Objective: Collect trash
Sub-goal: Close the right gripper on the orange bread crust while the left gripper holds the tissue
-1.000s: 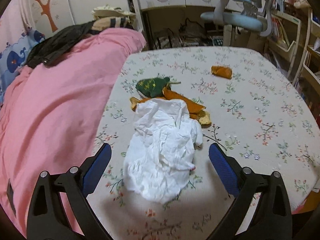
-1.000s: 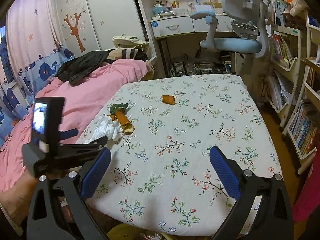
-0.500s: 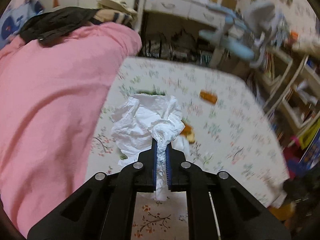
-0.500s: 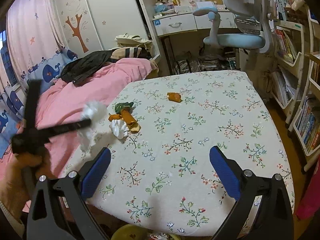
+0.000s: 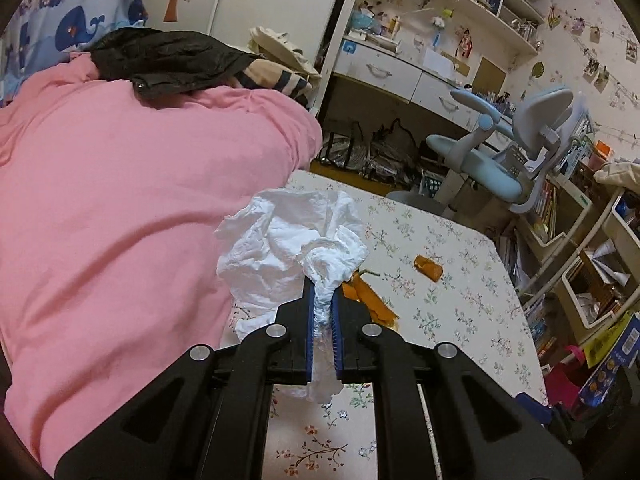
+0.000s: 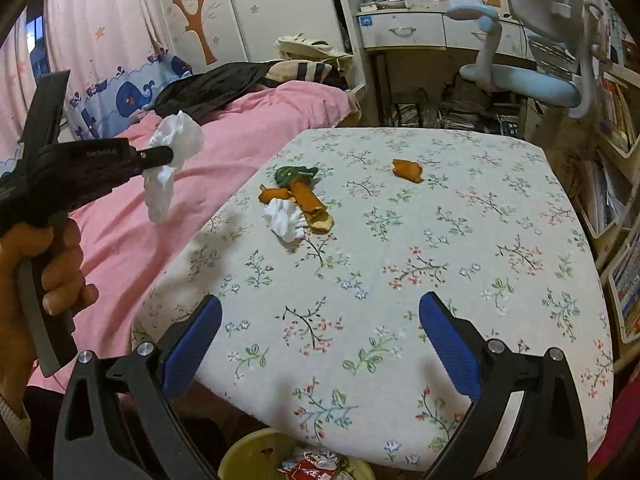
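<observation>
The left gripper (image 5: pixel 322 312) has its jaws clamped on a crumpled white paper tissue (image 5: pixel 288 248), pinching a twisted neck of it so that most of the sheet billows free ahead of the blue pads. In the right wrist view the tissue (image 6: pixel 170 160) hangs in the air beside the pink bed quilt (image 6: pixel 224 152), off the left edge of the floral-cloth counter (image 6: pixel 460 240) and clear of it. The right gripper (image 6: pixel 320 344) hovers over the counter's near edge with its jaws wide apart and nothing between them.

Still on the counter lie a smaller white tissue wad (image 6: pixel 285 218), long orange peel strips (image 6: pixel 308 204) touching it, a green wrapper (image 6: pixel 294 174) just behind them, and a separate orange peel piece (image 6: pixel 408 170) well apart. A yellow round bin (image 6: pixel 256 460) with wrappers inside shows below the counter's front edge.

The risks, as I judge them: the thin pinched neck could tear or slip during a swing toward the bin, dropping the tissue onto the quilt or floor. The loose tail may also snag the counter edge. The bin sits partly under the counter, so releasing too early would miss it.
</observation>
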The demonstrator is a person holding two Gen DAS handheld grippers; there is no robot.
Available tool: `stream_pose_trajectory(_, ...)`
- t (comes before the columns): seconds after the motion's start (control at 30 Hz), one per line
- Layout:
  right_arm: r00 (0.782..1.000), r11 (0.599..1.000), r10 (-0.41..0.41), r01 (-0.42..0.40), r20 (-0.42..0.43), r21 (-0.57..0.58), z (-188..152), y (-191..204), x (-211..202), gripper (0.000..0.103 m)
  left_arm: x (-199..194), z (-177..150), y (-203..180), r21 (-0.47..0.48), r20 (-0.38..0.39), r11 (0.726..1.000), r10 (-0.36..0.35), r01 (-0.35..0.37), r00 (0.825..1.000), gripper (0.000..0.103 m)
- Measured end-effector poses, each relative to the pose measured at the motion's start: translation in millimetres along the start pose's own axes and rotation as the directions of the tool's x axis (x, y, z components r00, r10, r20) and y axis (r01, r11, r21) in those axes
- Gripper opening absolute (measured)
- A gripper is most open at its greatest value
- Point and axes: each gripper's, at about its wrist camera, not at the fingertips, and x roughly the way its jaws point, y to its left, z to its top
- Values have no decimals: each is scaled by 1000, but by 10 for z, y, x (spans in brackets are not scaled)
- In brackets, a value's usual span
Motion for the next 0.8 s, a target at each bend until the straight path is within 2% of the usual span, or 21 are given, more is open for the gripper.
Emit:
stream_pose_trajectory(0.07, 1000, 1000, 5, -5, 3, 5, 65, 2, 51, 91, -22, 23, 23, -12, 3, 1000, -9, 9, 1000, 7)
stream_pose_trajectory(0.23, 1000, 1000, 10, -11, -29, -27, 378, 60, 428, 68, -56, 72, 71, -40, 7, 999, -26, 27, 1000, 7)
stream_pose_trajectory(0.3, 998, 999, 4, -7, -56, -44, 494, 82, 624, 54, -72, 98, 76, -42, 9, 999, -34, 35, 999, 7)
stream_pose_trajectory(0.6, 986, 997, -14, 2, -166, -74, 794, 131, 1367, 45, -63, 168, 40, -28, 7, 998, -53, 53, 999, 7)
stream_pose_trajectory(0.73, 972, 997, -14, -2, -233, -71, 774, 109, 1593, 28, -51, 168, 17, -17, 0, 998, -61, 61, 998, 7)
stream_pose_trajectory(0.8, 972, 999, 0, -10, -237, -43, 756, 59, 1621, 27, -41, 169, -2, -9, -4, 998, -61, 61, 998, 7)
